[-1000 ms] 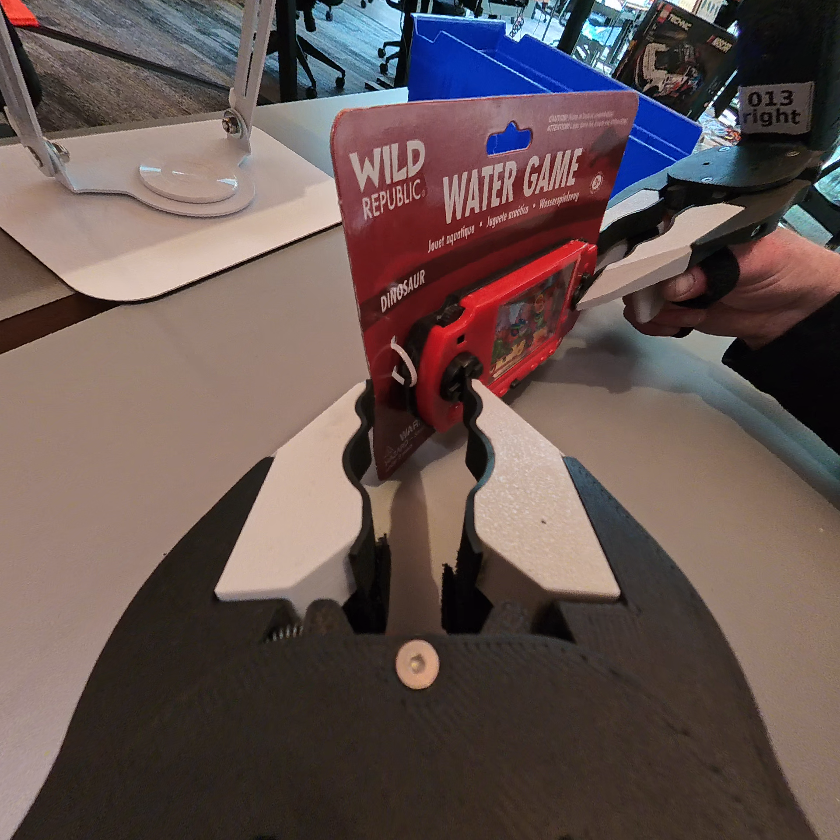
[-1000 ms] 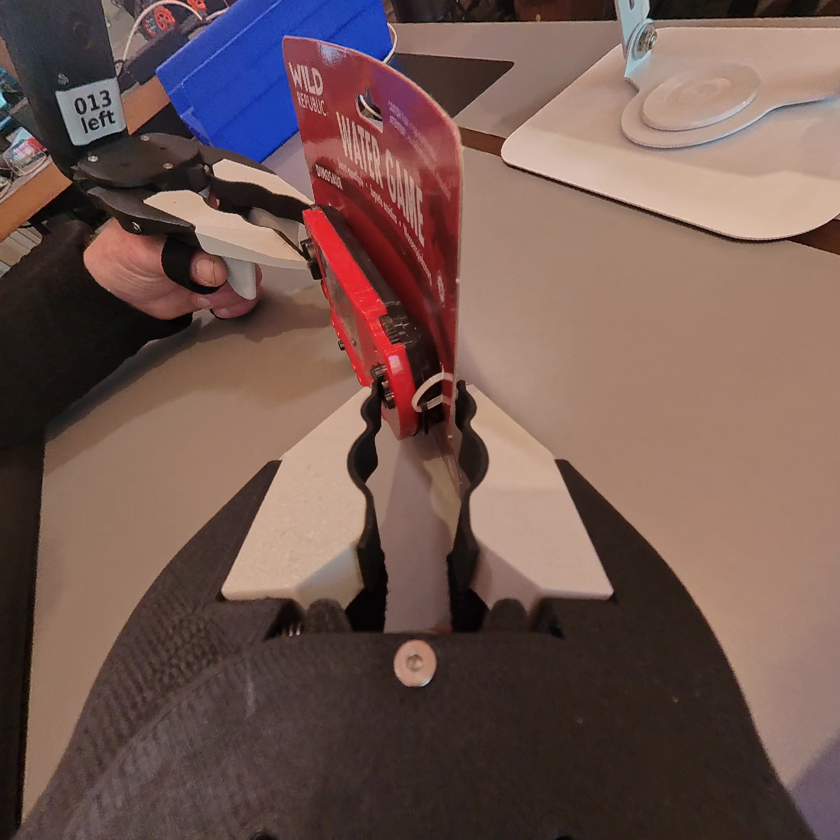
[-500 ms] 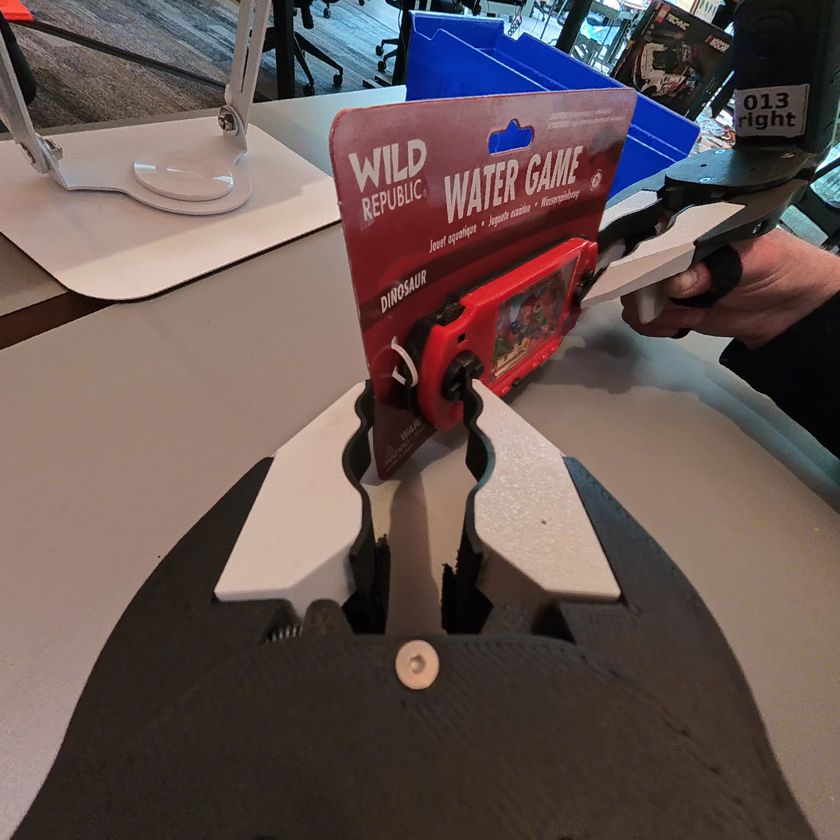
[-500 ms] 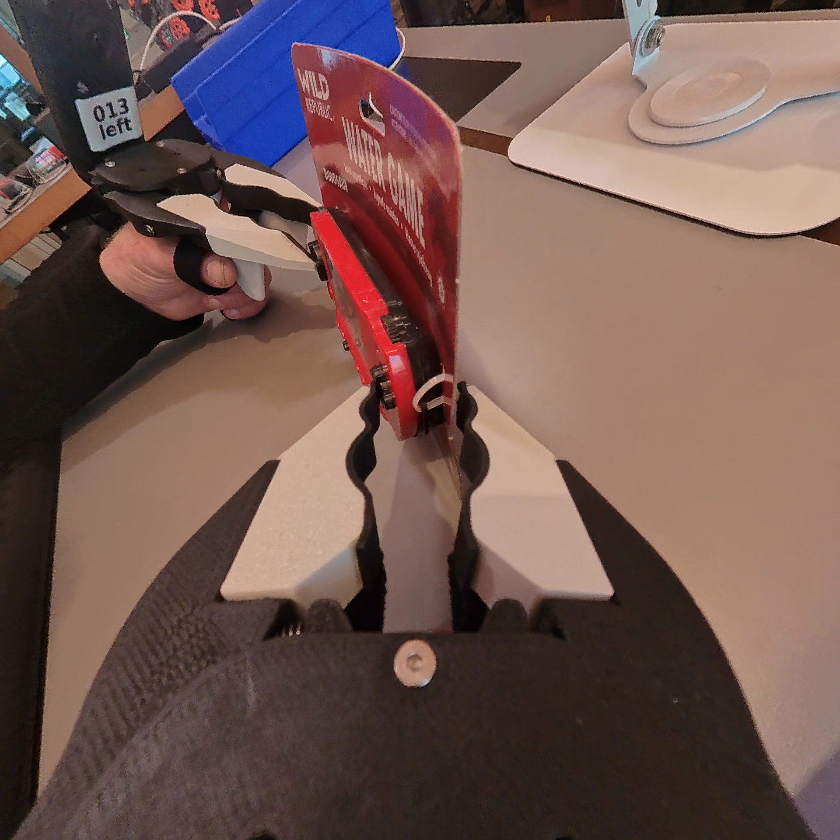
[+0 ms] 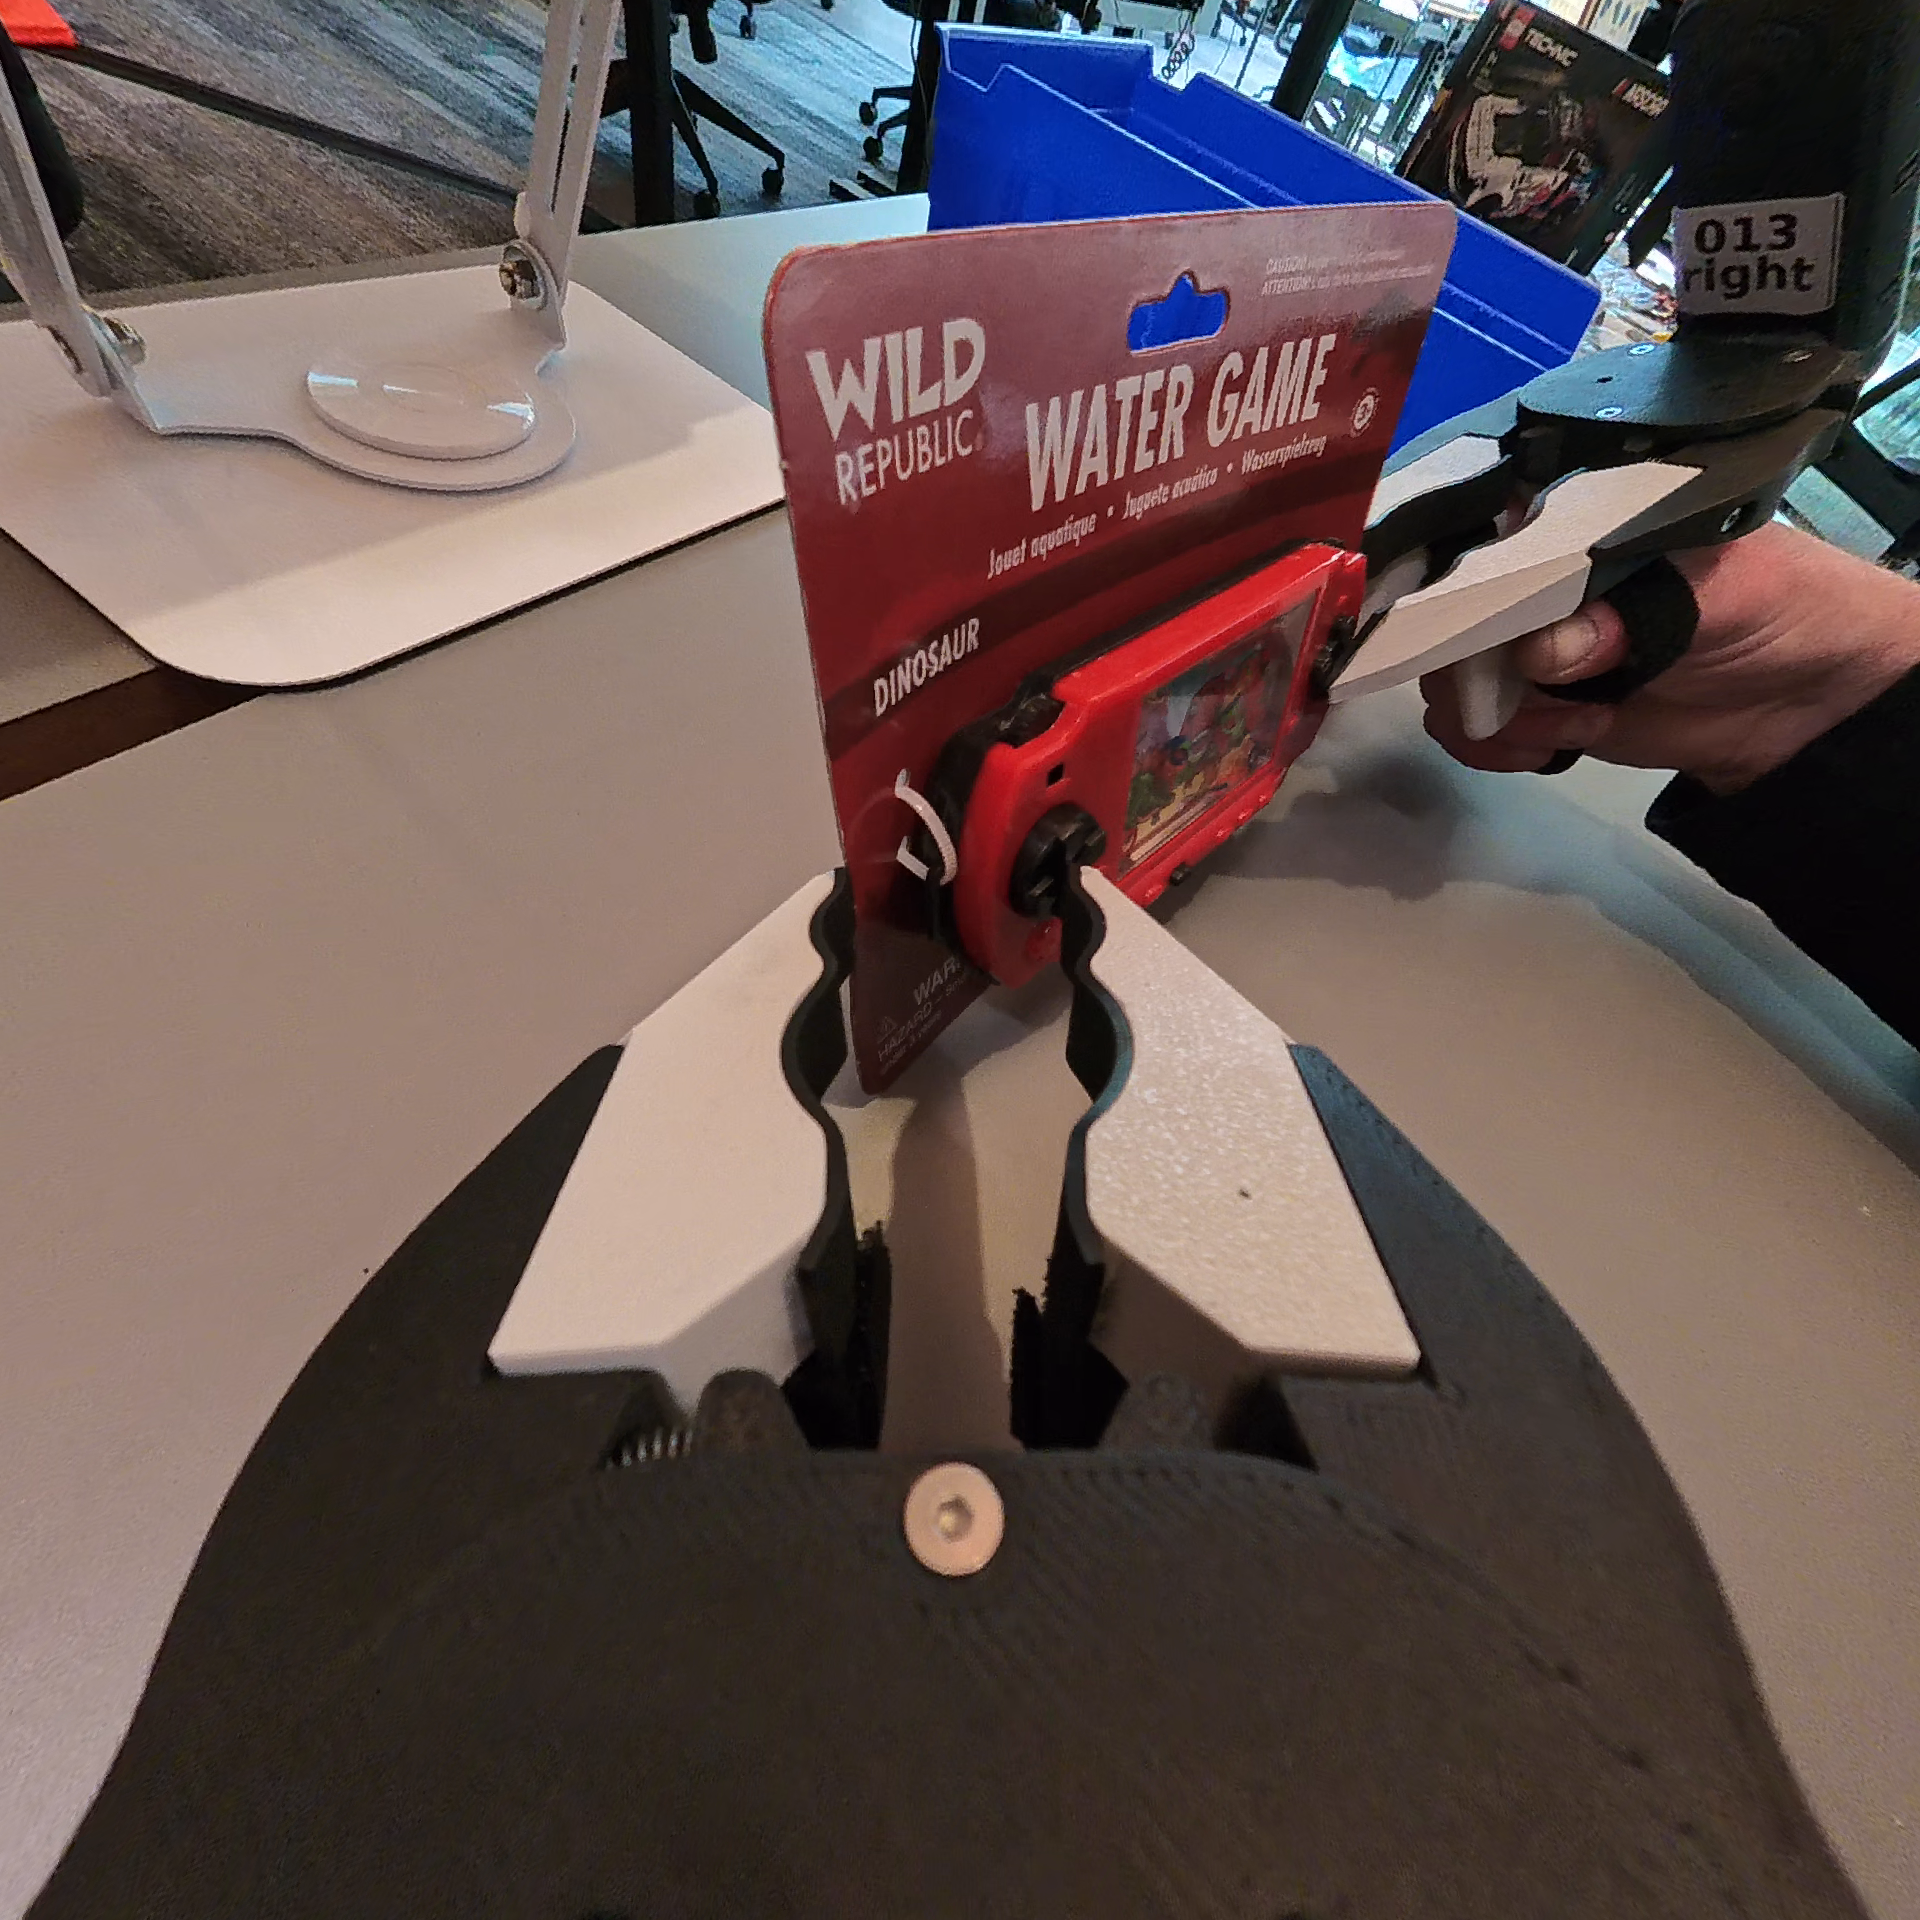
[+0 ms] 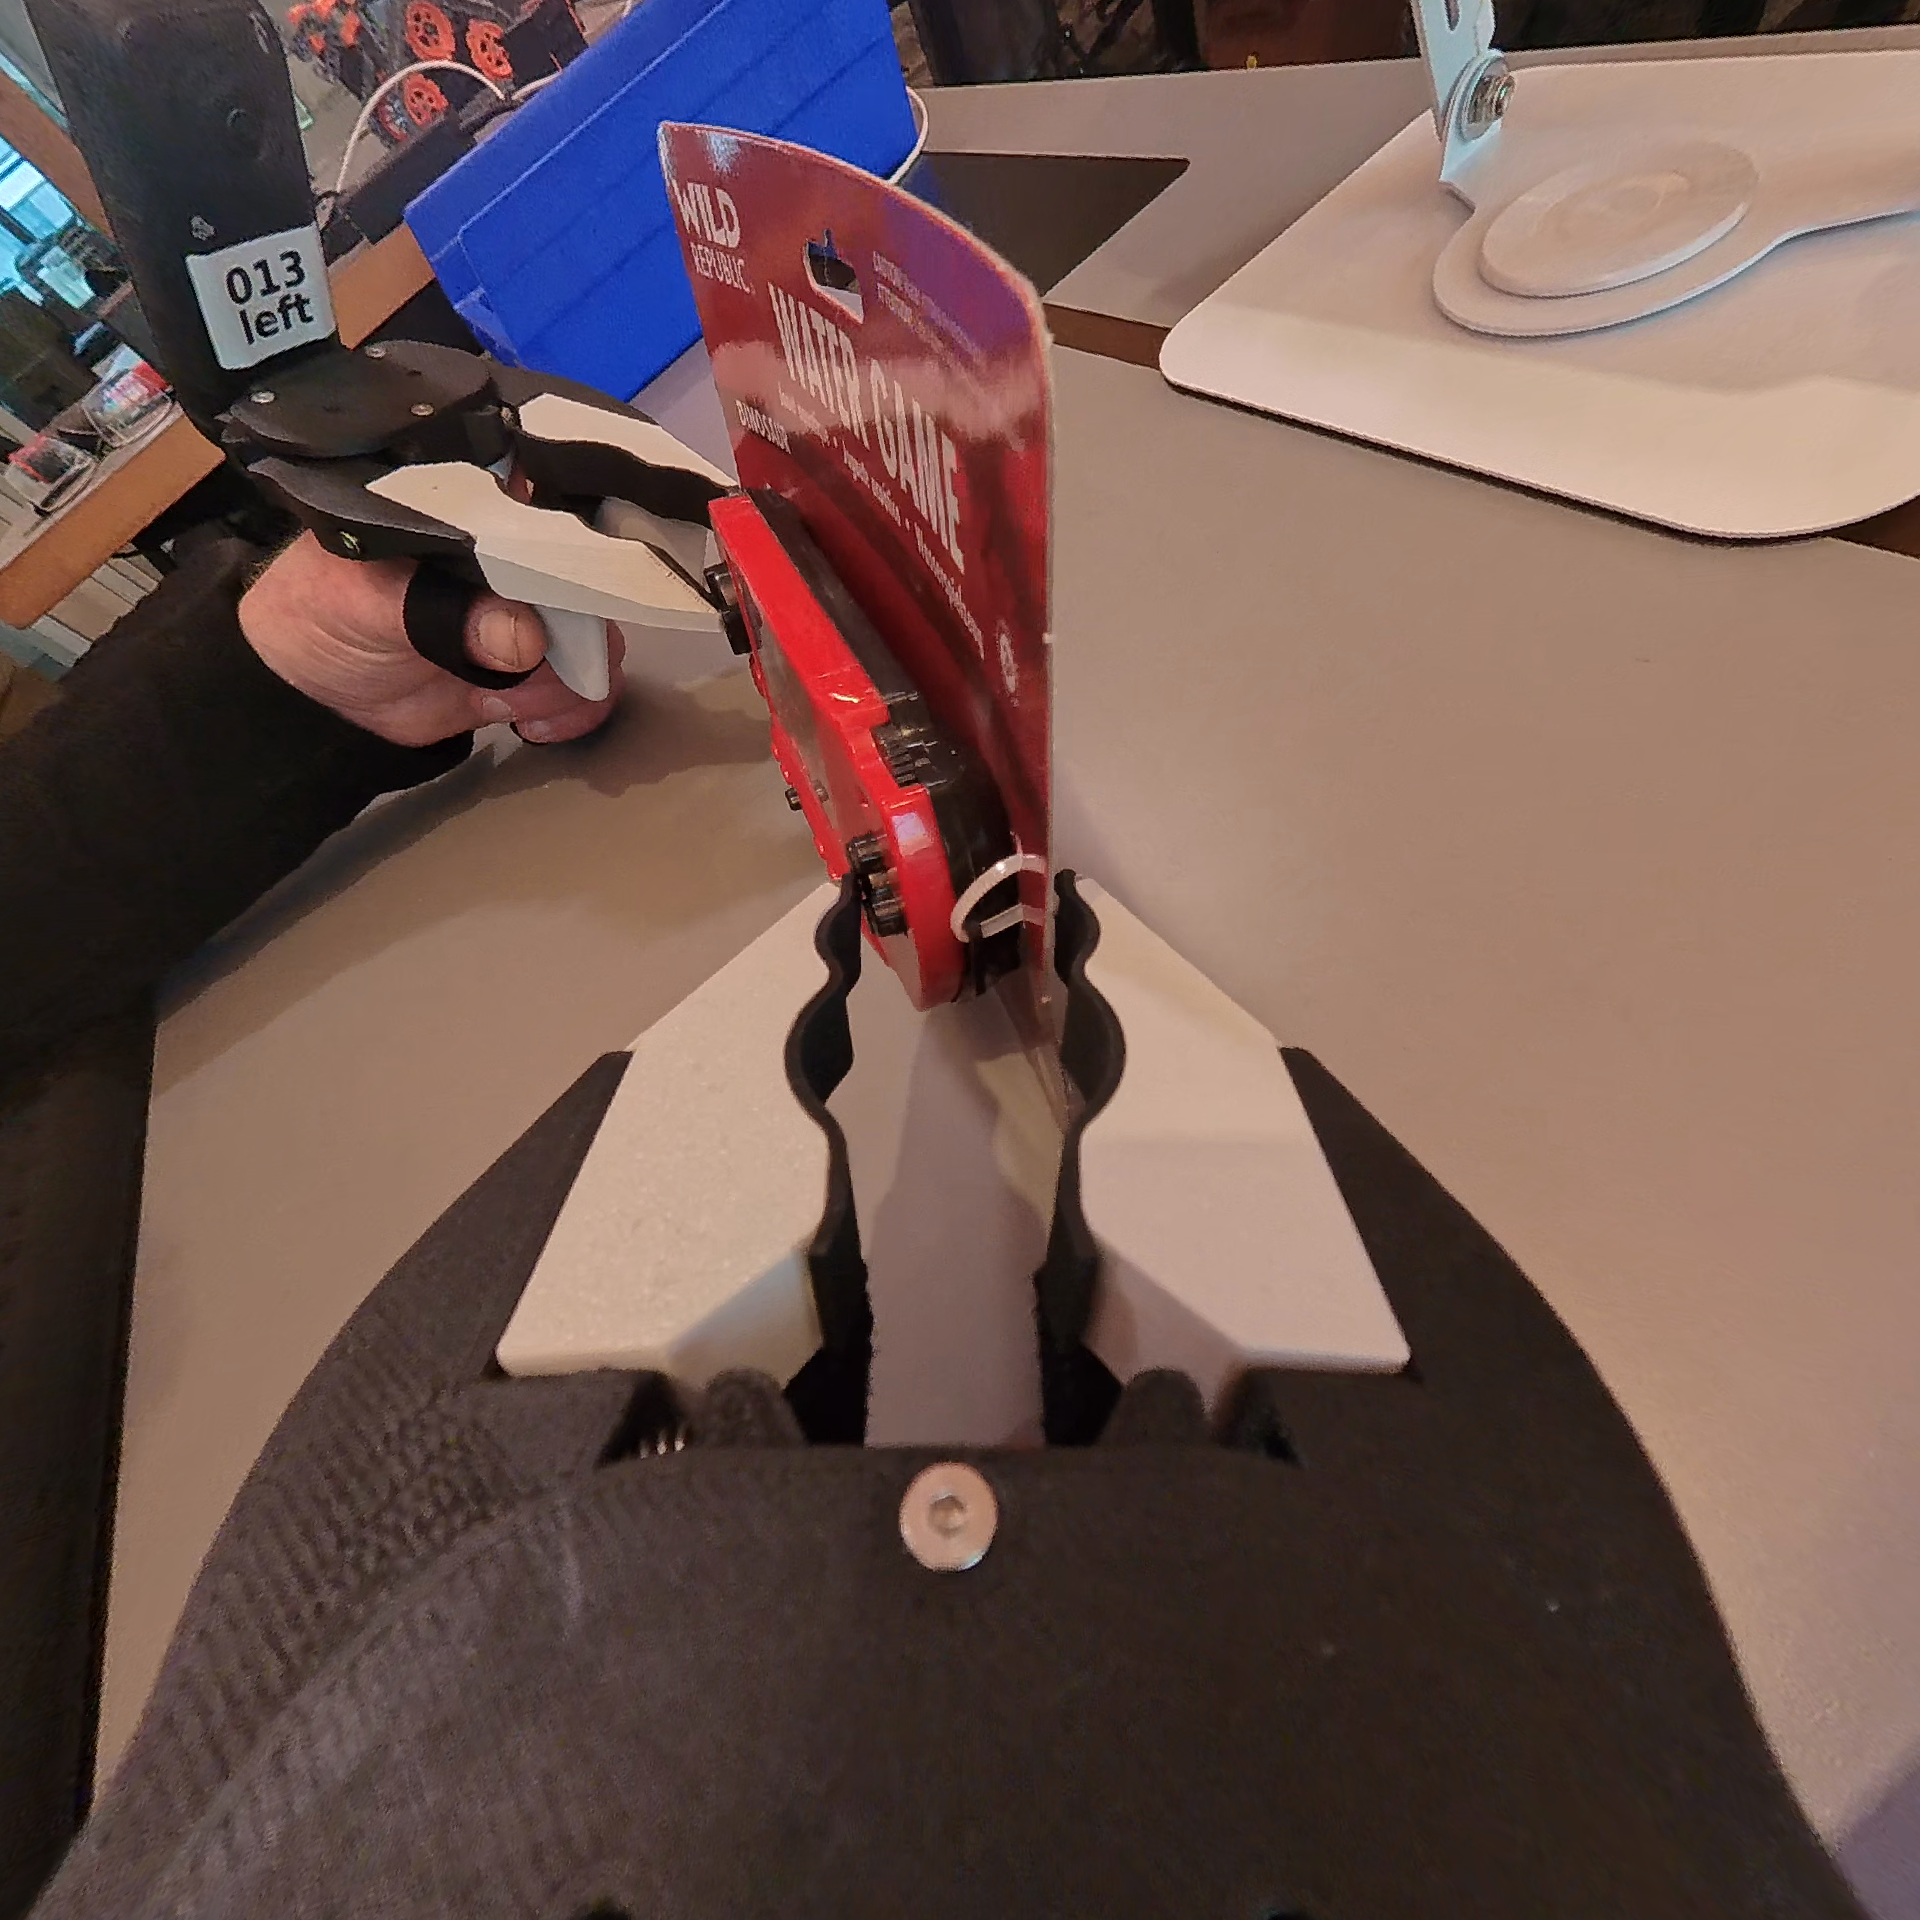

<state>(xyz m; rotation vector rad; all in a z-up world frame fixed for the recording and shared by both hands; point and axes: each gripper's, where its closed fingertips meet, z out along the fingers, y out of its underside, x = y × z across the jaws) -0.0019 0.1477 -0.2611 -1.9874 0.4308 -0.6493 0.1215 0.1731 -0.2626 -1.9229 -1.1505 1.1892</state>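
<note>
A red handheld toy game [image 5: 1143, 769] is tied with a white zip tie to a dark red backing card [image 5: 1091, 436]. The card stands upright above the grey table [image 5: 416, 935]. My left gripper [image 5: 956, 894] is shut on the toy's near end and the card's lower corner. My right gripper [image 6: 956, 894] is shut on the toy's other end [image 6: 914, 883] and the card [image 6: 883, 436]. Each gripper shows in the other's view: the right one [image 5: 1351, 644] at the toy's far end, the left one [image 6: 717, 592] likewise, each held by a hand.
A blue plastic bin [image 5: 1195, 156] stands behind the card, also in the right wrist view [image 6: 623, 208]. A white stand on a white base plate [image 5: 364, 436] sits at the back left, also in the right wrist view [image 6: 1610, 312]. A dark printed box [image 5: 1538, 135] leans beyond the bin.
The right wrist view has shifted slightly, so the card and left gripper sit a little lower and more to the right in it. Both grips are unchanged.
</note>
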